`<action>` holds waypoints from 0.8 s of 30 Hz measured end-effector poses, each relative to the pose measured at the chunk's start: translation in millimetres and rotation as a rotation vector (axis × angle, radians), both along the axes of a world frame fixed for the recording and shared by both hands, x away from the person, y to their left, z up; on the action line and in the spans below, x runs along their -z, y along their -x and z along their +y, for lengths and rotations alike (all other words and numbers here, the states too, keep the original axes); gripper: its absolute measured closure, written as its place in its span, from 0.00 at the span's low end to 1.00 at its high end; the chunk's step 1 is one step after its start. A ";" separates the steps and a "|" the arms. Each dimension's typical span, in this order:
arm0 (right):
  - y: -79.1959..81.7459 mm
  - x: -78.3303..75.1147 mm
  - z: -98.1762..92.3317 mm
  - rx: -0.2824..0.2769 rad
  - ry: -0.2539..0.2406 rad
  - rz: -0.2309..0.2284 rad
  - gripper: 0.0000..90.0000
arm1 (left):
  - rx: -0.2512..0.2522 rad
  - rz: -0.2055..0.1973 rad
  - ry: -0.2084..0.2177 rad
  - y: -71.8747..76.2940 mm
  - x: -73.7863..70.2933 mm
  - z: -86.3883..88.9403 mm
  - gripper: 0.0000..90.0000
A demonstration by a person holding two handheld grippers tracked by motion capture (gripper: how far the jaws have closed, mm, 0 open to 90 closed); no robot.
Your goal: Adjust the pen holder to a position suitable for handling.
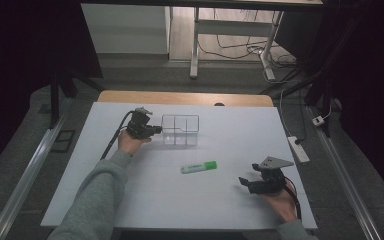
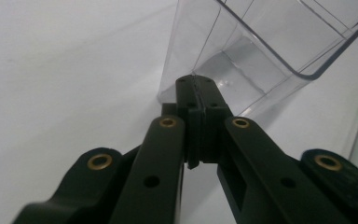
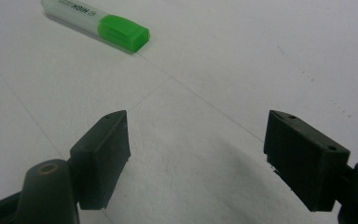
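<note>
**Left gripper pinching the clear organizer wall, right one idle and wide**

We see the left gripper (image 1: 156, 130) at the left wall of the clear plastic organizer (image 1: 180, 130), which sits toward the far edge of the white table (image 1: 230, 195), a bit left of centre. In the left gripper view the jaws are fully together, tips (image 2: 196, 93) right at the near wall of the organizer (image 2: 261, 51); it looks like they clamp that thin wall, though we can't confirm the wall sits between the pads. The green highlighter (image 1: 199, 166) lies flat mid-table, apart from the box, cap end pointing toward the right edge.

The right gripper (image 1: 247, 184) rests near the front right corner, jaws spread wide with nothing between them; its own view shows bare table ahead and the highlighter (image 3: 98, 25) further off.

Handling, as we judge it: the organizer is light, rigid, thin-walled and slick, so it will slide or tip easily when dragged by one wall. Best hold is on the rim of a wall, near a corner or divider where it is stiffer. The highlighter is light and stiff and may roll; take it across the barrel mid-length.
</note>
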State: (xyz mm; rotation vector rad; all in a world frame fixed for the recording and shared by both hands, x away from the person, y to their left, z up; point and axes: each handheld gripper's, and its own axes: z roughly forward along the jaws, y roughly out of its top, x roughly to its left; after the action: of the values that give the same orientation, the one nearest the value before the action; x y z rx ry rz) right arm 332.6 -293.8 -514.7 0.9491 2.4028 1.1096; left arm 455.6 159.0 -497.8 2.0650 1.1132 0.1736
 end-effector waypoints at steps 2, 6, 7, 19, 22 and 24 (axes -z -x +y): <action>-0.1 0.3 0.2 -0.002 0.000 0.000 0.24 | 0.000 0.000 0.004 -0.3 0.3 -2.6 0.99; 0.0 0.5 0.4 -0.002 0.001 0.001 0.24 | 0.008 0.002 0.001 -2.0 -0.3 -9.7 0.99; -0.1 0.5 0.4 -0.002 0.001 0.001 0.24 | 0.011 0.002 -0.001 -2.5 -0.6 -11.3 0.99; 0.3 0.3 -0.7 -0.002 0.004 0.003 0.24 | -0.003 -0.016 -0.065 0.5 -3.5 -11.1 0.99; 0.6 0.3 -0.9 0.001 -0.002 0.001 0.24 | -0.009 -0.032 -0.074 7.4 -5.3 -3.6 0.99; 0.4 0.5 -1.2 0.000 -0.003 0.002 0.24 | -0.008 -0.044 -0.078 14.5 -6.6 2.2 0.99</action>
State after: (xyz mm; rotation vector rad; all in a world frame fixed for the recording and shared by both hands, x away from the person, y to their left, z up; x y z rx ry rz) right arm 332.2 -295.0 -515.3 0.9524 2.4032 1.1132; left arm 441.1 161.2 -491.2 2.1155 1.1036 0.2695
